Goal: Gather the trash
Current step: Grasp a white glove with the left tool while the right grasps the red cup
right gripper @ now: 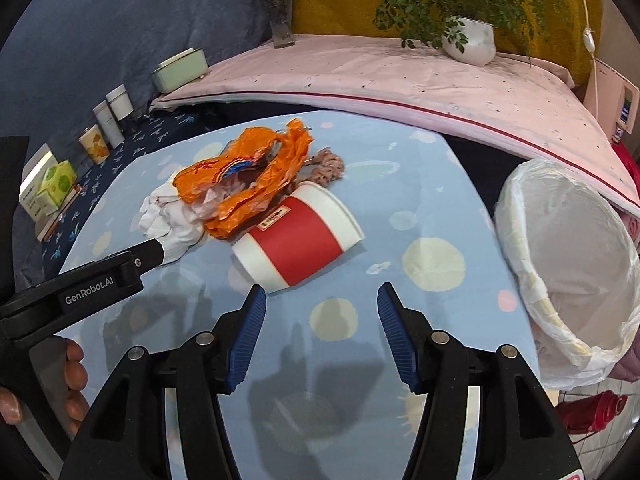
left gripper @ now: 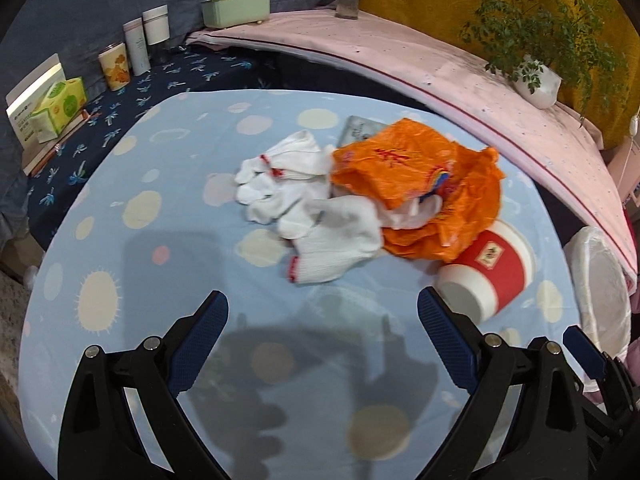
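Note:
A pile of trash lies on the light blue spotted tablecloth (left gripper: 168, 248): white gloves (left gripper: 312, 208), a crumpled orange plastic bag (left gripper: 420, 184) and a red-and-white paper cup (left gripper: 488, 272) on its side. My left gripper (left gripper: 322, 316) is open and empty, just short of the gloves. In the right wrist view the cup (right gripper: 296, 236) lies just beyond my right gripper (right gripper: 322, 308), which is open and empty. The orange bag (right gripper: 248, 176), the gloves (right gripper: 172, 216) and a brownish wad (right gripper: 326, 166) lie behind the cup. A bin lined with a white bag (right gripper: 568, 264) stands at the table's right edge.
A pink-covered ledge (right gripper: 400, 80) runs behind the table with a potted plant (right gripper: 472, 40), a flower vase (right gripper: 282, 20) and a green box (right gripper: 180, 70). Tins (left gripper: 114, 66) and a tissue box (left gripper: 60, 106) stand on the dark cloth at left. The left gripper's body (right gripper: 80, 292) shows at left.

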Tool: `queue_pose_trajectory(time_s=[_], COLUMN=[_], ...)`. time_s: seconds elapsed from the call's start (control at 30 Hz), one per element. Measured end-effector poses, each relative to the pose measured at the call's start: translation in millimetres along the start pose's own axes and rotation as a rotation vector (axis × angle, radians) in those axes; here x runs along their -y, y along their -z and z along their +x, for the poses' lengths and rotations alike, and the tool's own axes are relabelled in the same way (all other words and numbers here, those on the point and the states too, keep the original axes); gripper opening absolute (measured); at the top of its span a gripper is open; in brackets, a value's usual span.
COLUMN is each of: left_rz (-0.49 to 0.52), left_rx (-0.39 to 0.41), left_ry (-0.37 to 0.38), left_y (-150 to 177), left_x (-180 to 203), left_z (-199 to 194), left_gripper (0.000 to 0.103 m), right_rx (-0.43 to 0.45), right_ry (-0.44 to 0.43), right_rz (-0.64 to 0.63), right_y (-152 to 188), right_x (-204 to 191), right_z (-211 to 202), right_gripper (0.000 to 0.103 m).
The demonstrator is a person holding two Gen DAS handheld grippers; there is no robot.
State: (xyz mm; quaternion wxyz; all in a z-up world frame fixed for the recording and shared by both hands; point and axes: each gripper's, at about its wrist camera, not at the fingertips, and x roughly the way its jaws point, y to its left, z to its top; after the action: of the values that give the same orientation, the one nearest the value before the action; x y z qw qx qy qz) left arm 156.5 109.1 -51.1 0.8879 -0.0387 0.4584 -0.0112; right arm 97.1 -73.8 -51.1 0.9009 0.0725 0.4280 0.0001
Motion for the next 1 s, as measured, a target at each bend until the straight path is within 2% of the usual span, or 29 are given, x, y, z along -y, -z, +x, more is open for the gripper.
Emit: queue_pose_trajectory(time_s=[0.27, 0.5, 0.63, 0.8, 0.83, 0.87, 0.93, 1.0], left_rz=[0.051, 0.081, 0.055, 0.055, 0.058, 0.063, 0.061, 0.054], left_rx=[-0.005, -0.027, -0.073, -0.079, -0.077, -0.073, -0.101, -0.102], left_ry=[-0.011, 0.035, 0.079, 0.098, 0.096, 0.098, 0.131, 0.132], left_y=[-1.9, -10.2, -14.0, -15.1, -15.2, -15.2, -15.5, -14.0], left_x=[-15.7, -11.1, -9.6, -1.5, 0.4, 2.3, 4.7, 6.6], left_z=[18.8, 40.6, 57.3, 62.1, 61.7, 61.1, 62.8, 61.1], left_gripper=[0.091, 0.085, 0.071, 0.057, 0.052, 0.042, 0.031, 0.024], right_rx=[-0.024, -0.032, -0.028, -0.024, -0.022, -0.021, -0.018, -0.012], right_ry=[0.006, 0.037, 0.042, 0.038, 0.038, 0.039, 0.038, 0.041], right_rz=[-0.012, 0.011, 0.031, 0.055, 0.058, 0.061, 0.069, 0.070], right_y=[-0.7, -0.9, -4.7, -8.3, -9.0, -9.6, -11.0, -11.9], right_x=[-26.3, -23.1, -14.4, -1.7, 0.2, 2.2, 5.6, 8.4], right_z=[36.9, 53.0, 53.5, 50.3, 50.1, 49.5, 48.4, 46.0], right_gripper=[0.057, 0.056, 0.046, 0.021, 0.019, 0.014, 0.010, 0.007])
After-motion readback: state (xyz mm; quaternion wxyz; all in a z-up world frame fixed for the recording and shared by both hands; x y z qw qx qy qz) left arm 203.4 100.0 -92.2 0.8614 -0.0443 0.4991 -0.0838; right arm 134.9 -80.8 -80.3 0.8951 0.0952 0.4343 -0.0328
